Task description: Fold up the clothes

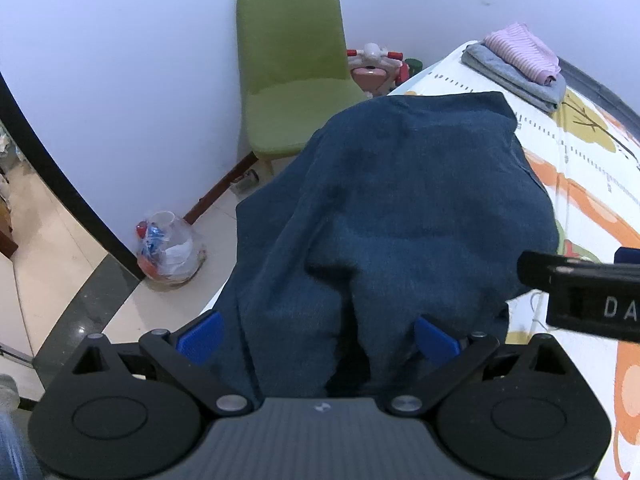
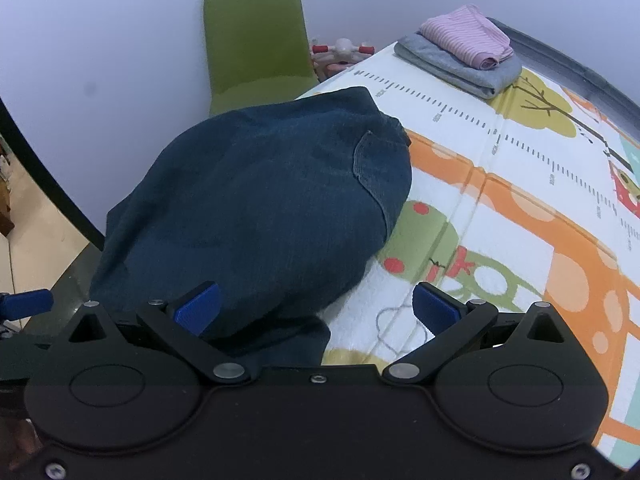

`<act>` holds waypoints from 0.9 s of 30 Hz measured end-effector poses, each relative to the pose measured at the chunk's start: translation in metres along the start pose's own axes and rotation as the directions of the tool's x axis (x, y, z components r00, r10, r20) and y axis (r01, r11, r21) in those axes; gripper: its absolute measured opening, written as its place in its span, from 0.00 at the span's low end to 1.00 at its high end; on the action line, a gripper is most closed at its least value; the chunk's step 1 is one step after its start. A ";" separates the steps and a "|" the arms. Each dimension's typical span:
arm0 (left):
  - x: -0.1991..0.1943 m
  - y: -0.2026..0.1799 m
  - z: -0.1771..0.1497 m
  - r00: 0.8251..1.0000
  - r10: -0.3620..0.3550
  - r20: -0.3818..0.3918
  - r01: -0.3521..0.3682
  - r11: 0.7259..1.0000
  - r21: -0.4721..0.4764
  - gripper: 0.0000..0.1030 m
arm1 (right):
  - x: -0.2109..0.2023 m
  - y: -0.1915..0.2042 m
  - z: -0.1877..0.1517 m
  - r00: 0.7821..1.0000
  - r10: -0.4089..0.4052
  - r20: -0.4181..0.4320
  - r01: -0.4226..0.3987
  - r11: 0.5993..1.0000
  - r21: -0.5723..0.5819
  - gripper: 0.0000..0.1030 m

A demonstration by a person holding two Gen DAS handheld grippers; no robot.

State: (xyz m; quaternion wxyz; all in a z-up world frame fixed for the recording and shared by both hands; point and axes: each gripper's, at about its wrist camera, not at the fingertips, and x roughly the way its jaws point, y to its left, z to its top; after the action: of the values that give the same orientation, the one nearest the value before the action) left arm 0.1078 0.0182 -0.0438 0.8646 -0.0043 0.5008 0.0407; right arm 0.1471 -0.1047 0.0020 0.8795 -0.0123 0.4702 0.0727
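On the mat [image 2: 500,184], jeans [image 2: 256,200] lie lengthwise away.

Corner of room, pale wall, dim even light.
Green chair [image 1: 292,68] against wall; glossy beige floor tiles [image 1: 48,240]; stuffed plastic bag [image 1: 170,248] by dark skirting.

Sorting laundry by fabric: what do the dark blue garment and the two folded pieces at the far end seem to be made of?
The dark blue garment looks like denim: matte twill grain, stitched patch pocket. The pink striped piece looks like thin ribbed knit, probably cotton. The grey piece under it looks like soft jersey or fleece, matte; the weave is too small to tell.
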 end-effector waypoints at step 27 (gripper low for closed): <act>0.059 0.022 0.036 0.996 -0.082 -0.015 0.080 0.991 -0.104 1.00 | 0.073 0.026 0.040 0.999 -0.030 0.022 0.031 0.999 -0.039 0.95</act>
State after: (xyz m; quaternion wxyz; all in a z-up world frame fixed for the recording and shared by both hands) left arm 0.1667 0.0456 -0.0759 0.8593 -0.0700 0.5058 0.0313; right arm 0.2165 -0.0669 -0.0354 0.8850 -0.0362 0.4591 0.0686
